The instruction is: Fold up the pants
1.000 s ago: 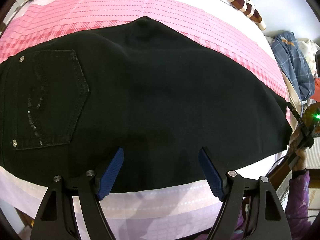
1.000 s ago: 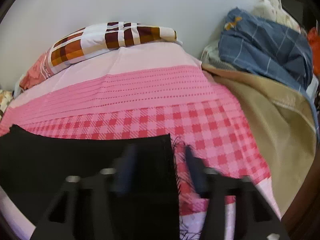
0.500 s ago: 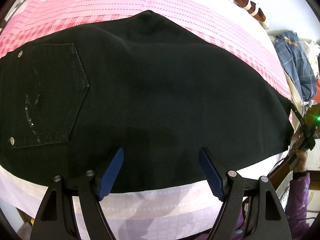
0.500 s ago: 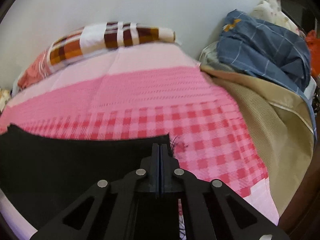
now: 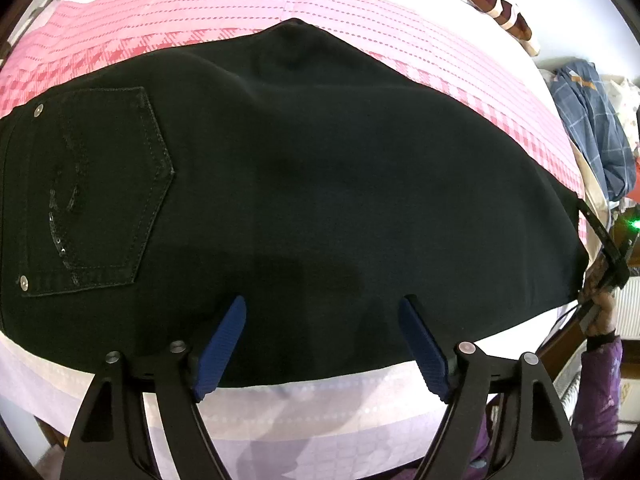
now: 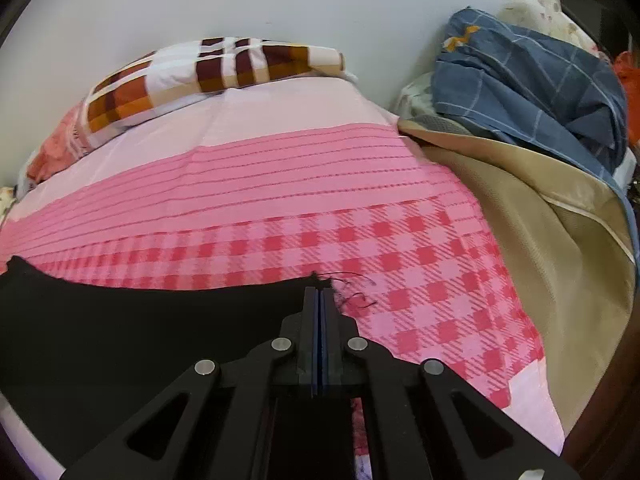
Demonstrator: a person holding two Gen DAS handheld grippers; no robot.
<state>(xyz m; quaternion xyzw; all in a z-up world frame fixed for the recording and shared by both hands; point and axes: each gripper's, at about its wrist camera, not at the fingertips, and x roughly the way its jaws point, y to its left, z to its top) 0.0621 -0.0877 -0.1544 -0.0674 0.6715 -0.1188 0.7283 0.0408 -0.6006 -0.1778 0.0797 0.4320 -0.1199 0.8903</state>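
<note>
The black denim pants (image 5: pixel 320 184) lie flat across the bed with the pink checked and striped bedspread (image 6: pixel 304 184), back pocket with metal rivets (image 5: pixel 104 196) facing up at the waist end. The left gripper (image 5: pixel 322 344) hovers over the near edge of the pants, its blue-padded fingers (image 5: pixel 222 350) spread wide and released, gripping nothing. The right gripper (image 6: pixel 319 300) is clenched, pads pressed together at the frayed hem corner of the pants; loose black threads (image 6: pixel 356 298) trail just beside its tip. A brown, orange and white checked pillow (image 6: pixel 208 76) lies at the head of the bed. A blue checked cloth (image 6: pixel 528 92) is heaped on a tan blanket (image 6: pixel 540 240) beside the bedspread.
</note>
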